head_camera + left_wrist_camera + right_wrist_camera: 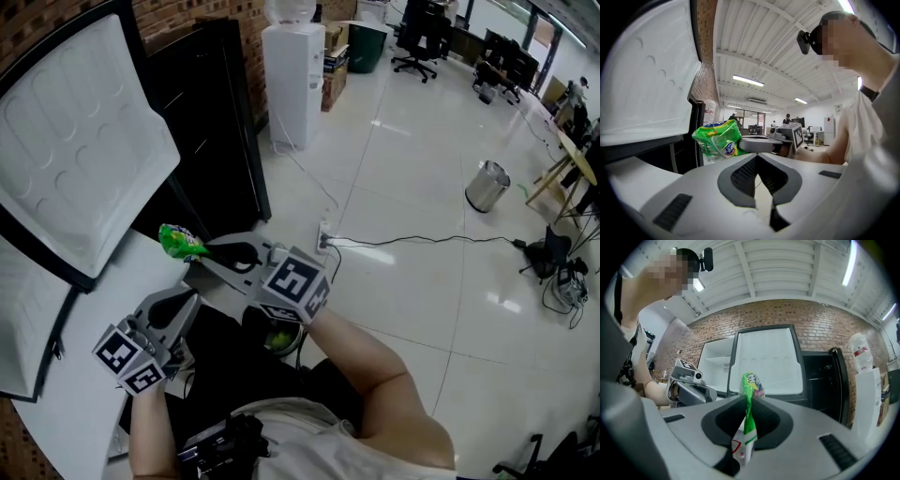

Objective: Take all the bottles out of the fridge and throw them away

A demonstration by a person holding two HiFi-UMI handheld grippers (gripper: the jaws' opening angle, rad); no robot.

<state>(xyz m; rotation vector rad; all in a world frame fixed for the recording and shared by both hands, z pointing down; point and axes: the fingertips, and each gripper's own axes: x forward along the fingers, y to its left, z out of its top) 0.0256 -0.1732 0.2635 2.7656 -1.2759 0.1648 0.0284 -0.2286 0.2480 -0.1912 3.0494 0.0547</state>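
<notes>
A crushed plastic bottle with a green label (180, 242) sticks out of my right gripper (204, 251), which is shut on it in front of the fridge. In the right gripper view the bottle (749, 394) is squeezed flat between the jaws. The left gripper view shows that bottle (717, 139) held by the right gripper's fingers (759, 144). My left gripper (180, 307) hangs lower left of the right one, shut with nothing in it; its jaws meet in its own view (758, 174). The fridge (211, 122) is dark inside, its white door (75, 150) swung open to the left.
A dark round container (279, 337) with something green inside sits on the floor under my right hand. A white water dispenser (292, 80) stands past the fridge. A power strip (324, 236) and cable (422, 242) cross the tiles. A metal bin (487, 186) stands far right.
</notes>
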